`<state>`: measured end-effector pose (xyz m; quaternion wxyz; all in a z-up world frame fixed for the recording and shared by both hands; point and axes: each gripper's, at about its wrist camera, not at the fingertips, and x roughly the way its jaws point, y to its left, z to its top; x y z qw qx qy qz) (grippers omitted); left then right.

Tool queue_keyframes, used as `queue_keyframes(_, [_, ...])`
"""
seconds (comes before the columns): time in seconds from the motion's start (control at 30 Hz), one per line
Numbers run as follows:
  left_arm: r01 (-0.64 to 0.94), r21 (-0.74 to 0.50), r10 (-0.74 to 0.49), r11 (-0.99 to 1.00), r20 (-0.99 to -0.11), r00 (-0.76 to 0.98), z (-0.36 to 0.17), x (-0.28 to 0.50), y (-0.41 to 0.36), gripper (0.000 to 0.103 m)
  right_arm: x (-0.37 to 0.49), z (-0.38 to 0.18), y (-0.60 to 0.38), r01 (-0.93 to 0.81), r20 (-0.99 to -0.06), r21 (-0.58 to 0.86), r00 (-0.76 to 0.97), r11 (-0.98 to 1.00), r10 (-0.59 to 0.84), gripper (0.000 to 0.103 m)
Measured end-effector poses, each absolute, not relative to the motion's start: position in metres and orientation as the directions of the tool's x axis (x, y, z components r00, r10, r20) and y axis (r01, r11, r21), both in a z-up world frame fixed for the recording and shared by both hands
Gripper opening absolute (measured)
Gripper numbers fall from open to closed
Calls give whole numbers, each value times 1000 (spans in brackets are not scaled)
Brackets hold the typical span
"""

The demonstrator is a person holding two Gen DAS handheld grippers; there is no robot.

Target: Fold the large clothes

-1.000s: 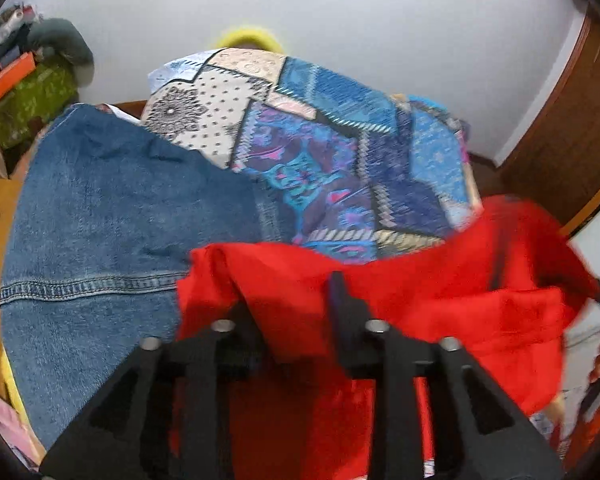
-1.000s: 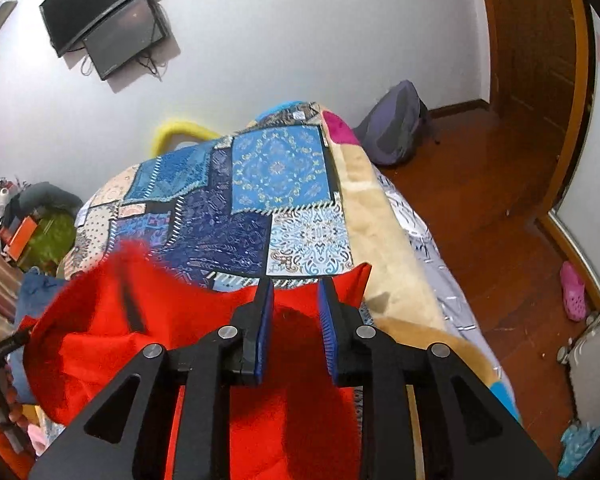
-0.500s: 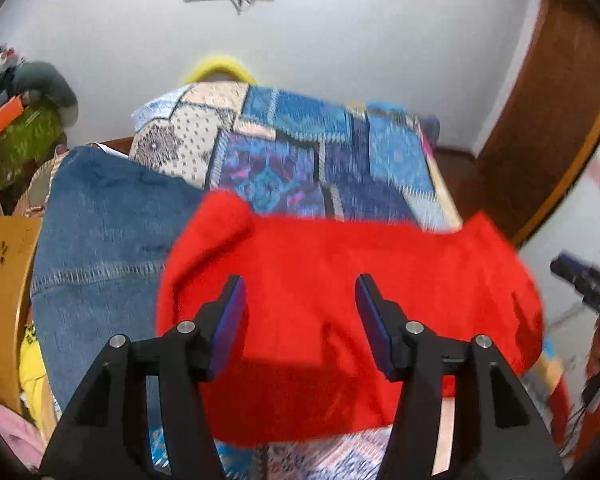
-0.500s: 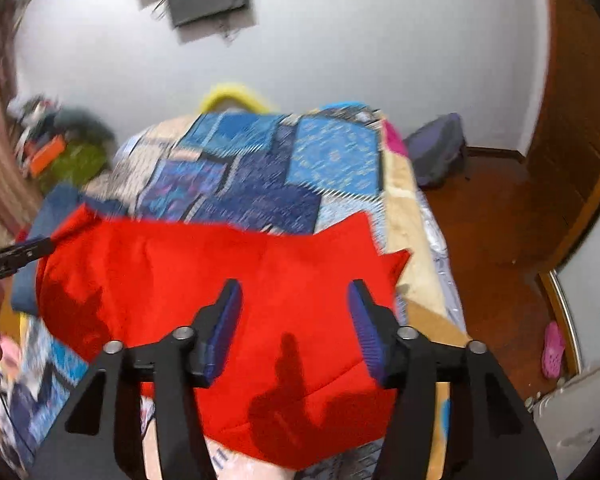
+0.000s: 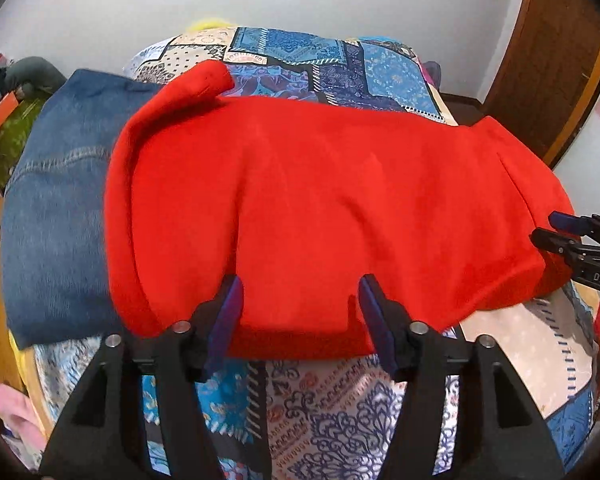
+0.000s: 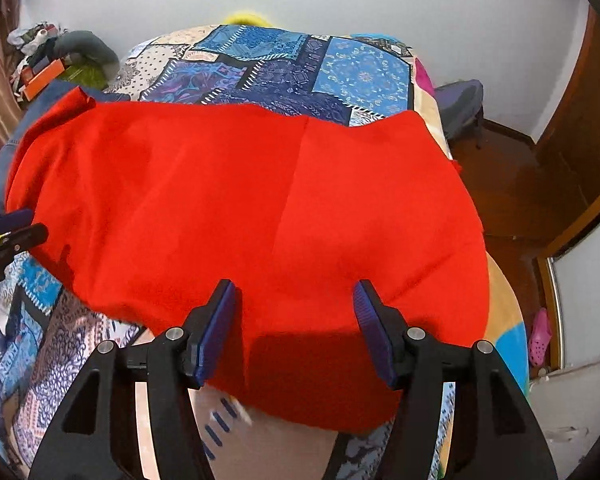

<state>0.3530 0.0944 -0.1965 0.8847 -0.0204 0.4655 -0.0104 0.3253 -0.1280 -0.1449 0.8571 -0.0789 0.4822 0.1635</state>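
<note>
— What's at the far left, from the left wrist view?

— A blue denim garment [image 5: 56, 200] lying on the patchwork bedspread [image 5: 340, 408], its right edge tucked under the red garment [image 5: 320, 208]. Past it, at the edge of the bed, a heap of clutter [image 5: 8, 120] I can't make out well.

— And the red piece itself?

— Spread flat across the middle of the bed, wider than it is deep. One corner at its upper left is curled over. Its near hem lies just ahead of the left gripper [image 5: 300, 312], whose jaws have just been opening: they stand fairly wide, with the hem in the gap but neither blue pad pressing on it.

— Further right?

— The right gripper [image 6: 294, 316] – same story. Its jaws have just been opening too, nothing pinched, the red cloth lying loose on the bed between and under the pads. In the left wrist view its tips show at the right border, just beside the garment's right edge.

— Beyond the bed?

— A grey backpack [image 6: 460, 108] on the wooden floor [image 6: 508, 184], near the wall, and a pink shoe [image 6: 540, 336] lower down.
</note>
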Motion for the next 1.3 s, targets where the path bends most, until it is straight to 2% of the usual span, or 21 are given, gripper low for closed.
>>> queue_keyframes(0.2, [-60,-142,-86,988,-829,552,-206,328,105,69,313,-145,-137,-339,-857,47,469,940,212,63])
queue_keyframes(0.4, [-204,-244,-107,948,-848,518,-228,312,132,70,305,-144,-147,-318,-855,66,470,946,218,63])
queue_keyframes(0.5, [-268,-343,-168,900,-842,512,-241,310,148,70,303,-142,-153,-302,-852,83,472,950,225,63])
queue_keyframes(0.63, [-297,-475,-267,828,-800,537,-251,315,159,70,304,-142,-157,-282,-851,107,470,953,235,63])
queue_keyframes(0.8, [-290,-627,-373,723,-707,600,-255,335,163,70,307,-144,-154,-274,-853,124,461,954,244,63])
queue_keyframes(1.0, [-306,-720,-417,623,-637,648,-266,349,161,70,309,-136,-148,-290,-851,126,461,949,254,63])
queue_keyframes(1.03, [-307,-732,-427,608,-627,651,-266,350,159,65,309,-133,-147,-294,-848,125,464,948,256,63])
queue_keyframes(1.07, [-302,-740,-434,601,-620,654,-265,350,156,49,310,-131,-146,-298,-845,126,467,946,260,63])
queue_keyframes(1.1, [-289,-740,-438,607,-615,656,-261,351,152,41,310,-128,-145,-301,-842,126,471,945,263,63])
queue_keyframes(1.17, [-252,-724,-444,642,-619,648,-248,349,141,18,309,-122,-144,-304,-835,126,481,944,267,63])
queue_keyframes(1.2, [-237,-718,-448,654,-620,644,-242,347,137,12,309,-118,-143,-306,-830,126,488,944,269,63])
queue_keyframes(1.3, [-183,-634,-378,751,-641,668,-206,335,120,8,308,-109,-139,-317,-818,131,501,939,283,63])
